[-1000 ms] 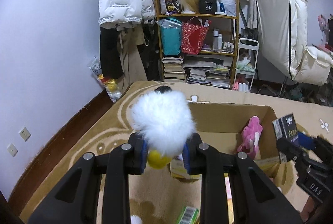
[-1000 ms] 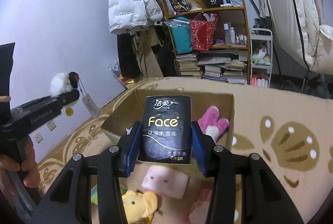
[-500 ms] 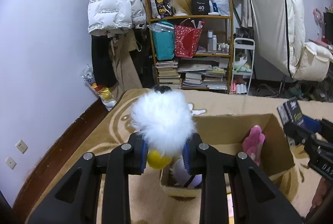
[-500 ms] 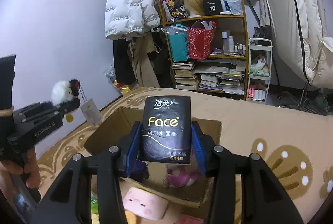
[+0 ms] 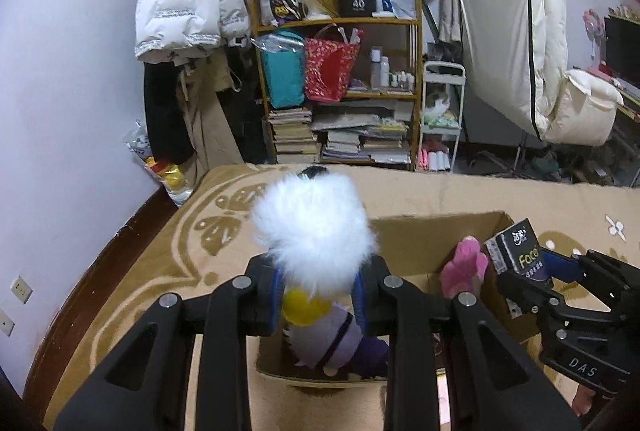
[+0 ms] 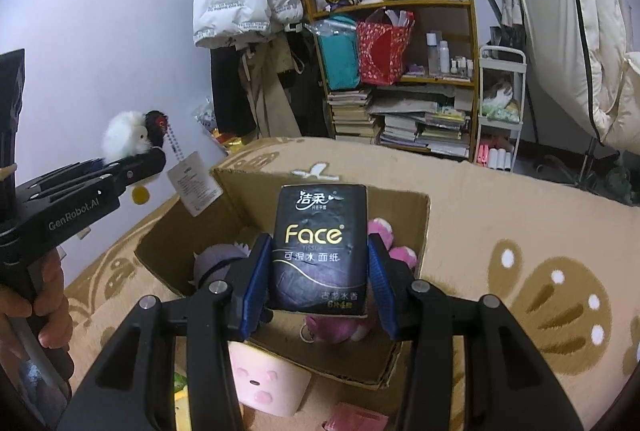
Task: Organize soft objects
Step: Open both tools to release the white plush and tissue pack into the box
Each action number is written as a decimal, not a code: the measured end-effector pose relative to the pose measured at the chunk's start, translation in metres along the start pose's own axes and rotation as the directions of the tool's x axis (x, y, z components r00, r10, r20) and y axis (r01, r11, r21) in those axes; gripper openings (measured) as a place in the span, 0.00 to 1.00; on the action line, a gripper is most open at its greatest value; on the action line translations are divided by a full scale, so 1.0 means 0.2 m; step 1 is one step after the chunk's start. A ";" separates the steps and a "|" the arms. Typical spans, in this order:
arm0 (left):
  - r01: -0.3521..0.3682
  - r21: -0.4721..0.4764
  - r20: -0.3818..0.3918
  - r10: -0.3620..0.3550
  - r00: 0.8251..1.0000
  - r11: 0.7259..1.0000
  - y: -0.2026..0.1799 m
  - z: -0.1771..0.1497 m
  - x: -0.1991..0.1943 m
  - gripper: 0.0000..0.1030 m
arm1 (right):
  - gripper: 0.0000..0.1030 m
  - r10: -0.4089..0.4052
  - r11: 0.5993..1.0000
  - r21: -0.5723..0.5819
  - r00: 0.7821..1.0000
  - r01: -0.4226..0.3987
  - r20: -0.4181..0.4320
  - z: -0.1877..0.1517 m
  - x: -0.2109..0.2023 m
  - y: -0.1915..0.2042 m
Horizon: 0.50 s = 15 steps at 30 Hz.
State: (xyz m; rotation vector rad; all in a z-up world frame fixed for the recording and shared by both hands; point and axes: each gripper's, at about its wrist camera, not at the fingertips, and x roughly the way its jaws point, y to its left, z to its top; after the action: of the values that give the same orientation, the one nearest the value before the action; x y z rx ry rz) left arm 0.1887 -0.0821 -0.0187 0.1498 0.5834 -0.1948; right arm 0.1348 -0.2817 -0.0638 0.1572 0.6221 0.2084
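Left gripper [image 5: 318, 297]: pads pinching a white fluffy plush toy [image 5: 314, 227], which stands up between the fingers, held above the near left part of the open cardboard box [image 5: 440, 227]. Right gripper [image 6: 318, 281]: pads clamped on both sides of a black Face tissue pack [image 6: 320, 251], upright, above the box interior. Inside the box lie a purple plush [image 5: 332, 343] and a pink plush [image 5: 464, 267]. Box rests on a tan patterned blanket [image 6: 520, 231].

pink plush [image 6: 276, 385] half hidden (by tool), box floor unseen
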 end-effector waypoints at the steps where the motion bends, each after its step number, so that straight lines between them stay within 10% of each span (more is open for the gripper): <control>1: 0.001 0.003 -0.009 -0.001 1.000 1.000 -0.01 -0.01 0.01 0.27 | 0.49 0.000 1.000 0.001 1.000 0.000 -0.009 -0.01 0.01 0.00; 8: 0.000 0.003 -0.060 0.000 0.998 1.000 -0.03 -0.05 0.07 0.31 | 0.49 0.001 1.000 0.020 0.999 -0.001 -0.045 -0.04 0.05 -0.01; 11: -0.009 -0.006 -0.065 0.009 0.998 1.000 -0.02 -0.06 0.07 0.62 | 0.49 0.008 1.000 0.024 0.999 -0.007 -0.048 -0.05 0.04 -0.01; 15: -0.040 -0.008 -0.061 0.039 0.997 0.999 -0.01 -0.07 0.05 0.75 | 0.54 0.011 0.999 0.033 0.999 -0.009 -0.051 -0.04 0.04 -0.02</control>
State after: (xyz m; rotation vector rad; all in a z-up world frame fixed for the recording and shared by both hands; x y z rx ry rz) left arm 0.1881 -0.0823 -0.0362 0.1583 0.6417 -0.1492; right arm 0.1356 -0.2822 -0.0755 0.1867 0.6759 0.2125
